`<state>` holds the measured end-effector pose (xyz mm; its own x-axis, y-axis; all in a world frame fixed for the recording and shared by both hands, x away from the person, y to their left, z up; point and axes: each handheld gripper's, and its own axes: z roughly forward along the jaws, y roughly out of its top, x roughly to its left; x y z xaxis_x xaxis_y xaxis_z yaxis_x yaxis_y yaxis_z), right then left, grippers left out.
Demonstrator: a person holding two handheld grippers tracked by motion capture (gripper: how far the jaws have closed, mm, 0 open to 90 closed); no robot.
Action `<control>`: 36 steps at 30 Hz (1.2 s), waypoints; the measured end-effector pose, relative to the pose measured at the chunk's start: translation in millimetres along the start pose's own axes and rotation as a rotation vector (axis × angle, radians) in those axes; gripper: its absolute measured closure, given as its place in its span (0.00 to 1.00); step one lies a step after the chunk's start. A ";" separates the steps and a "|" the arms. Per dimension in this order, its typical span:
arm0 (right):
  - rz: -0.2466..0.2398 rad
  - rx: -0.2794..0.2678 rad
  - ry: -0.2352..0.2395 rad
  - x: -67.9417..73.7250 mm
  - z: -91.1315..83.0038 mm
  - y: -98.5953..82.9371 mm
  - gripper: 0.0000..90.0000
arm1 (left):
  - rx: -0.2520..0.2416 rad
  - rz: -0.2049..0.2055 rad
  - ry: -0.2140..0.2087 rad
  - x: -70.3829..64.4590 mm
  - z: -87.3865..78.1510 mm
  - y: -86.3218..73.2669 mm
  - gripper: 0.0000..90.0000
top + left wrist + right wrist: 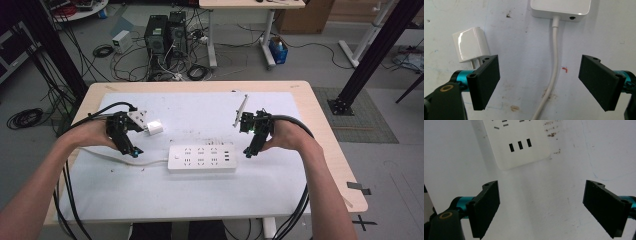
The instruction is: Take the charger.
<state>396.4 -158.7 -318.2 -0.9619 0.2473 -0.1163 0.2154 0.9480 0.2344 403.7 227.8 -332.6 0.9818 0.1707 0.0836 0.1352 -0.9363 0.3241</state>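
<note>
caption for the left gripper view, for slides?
Open left hand-held gripper straddles the power strip cord, white charger beside.

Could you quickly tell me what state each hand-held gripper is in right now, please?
Left hand-held gripper: open, holding nothing; the cable runs between its jaws, untouched.
Right hand-held gripper: open, holding nothing, short of the power strip.

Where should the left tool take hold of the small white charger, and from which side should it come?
Probably across the two flat sides of the white charger body, coming from above. It lies on its side on the table, prongs toward the left tool, so the body offers parallel faces; the thin prongs would slip. The jaws stand wide open, enough to span it.
</note>
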 end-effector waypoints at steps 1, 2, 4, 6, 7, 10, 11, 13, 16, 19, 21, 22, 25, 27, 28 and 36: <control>-0.001 -0.005 -0.001 0.4 -1.1 0.1 0.15 | -0.004 -0.009 0.003 0.0 0.5 -0.1 0.19; -0.001 -0.005 -0.001 0.4 -1.1 0.1 0.15 | -0.002 -0.009 0.006 0.0 0.5 -0.2 0.19; -0.015 -0.008 -0.002 2.9 -1.7 0.5 0.15 | 0.001 -0.009 0.004 -0.4 0.4 -0.3 0.19; -0.012 -0.005 0.000 4.1 -1.6 0.6 0.15 | -0.001 -0.007 0.004 -1.1 -0.1 -0.4 0.19; -0.012 -0.005 0.000 4.1 -1.6 0.6 0.15 | -0.001 -0.007 0.004 -1.1 -0.1 -0.4 0.19; -0.013 -0.011 -0.006 3.2 -1.8 0.8 0.15 | 0.000 0.000 0.006 0.3 -1.9 -0.9 0.19; -0.009 -0.008 -0.009 2.9 -2.2 0.6 0.15 | -0.004 -0.004 0.007 0.2 -1.6 -1.2 0.19; -0.009 -0.008 -0.007 2.4 -1.9 0.3 0.15 | -0.003 -0.017 0.020 3.0 -1.0 -3.1 0.19; -0.014 -0.008 -0.009 2.1 -1.5 0.2 0.15 | 0.002 -0.036 0.032 8.1 0.0 -5.6 0.19; -0.014 -0.007 -0.016 2.3 -1.5 0.5 0.15 | -0.011 -0.048 0.045 12.7 1.3 -6.6 0.19; -0.015 -0.012 -0.014 2.8 -1.4 1.1 0.15 | -0.017 -0.062 0.061 16.1 2.5 -6.8 0.19; -0.013 -0.011 -0.018 2.9 -1.4 1.6 0.15 | -0.025 -0.081 0.072 17.6 3.7 -7.0 0.19; -0.013 -0.017 -0.032 2.8 -1.3 2.6 0.15 | -0.069 -0.126 0.086 25.1 8.2 -8.8 0.19; -0.016 -0.021 -0.041 2.5 -2.1 2.9 0.15 | -0.111 -0.174 0.093 31.1 12.6 -11.3 0.19; -0.016 -0.027 -0.041 2.3 -2.4 2.9 0.15 | -0.131 -0.193 0.096 34.3 15.1 -12.8 0.19; -0.005 -0.034 -0.046 4.3 -5.6 0.3 0.15 | -0.225 -0.292 0.136 59.4 28.9 -22.5 0.19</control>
<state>391.4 -158.5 -313.2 -0.9540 0.2524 -0.1620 0.2041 0.9420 0.2663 462.8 250.1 -362.1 0.8776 0.4733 0.0762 0.3590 -0.7542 0.5498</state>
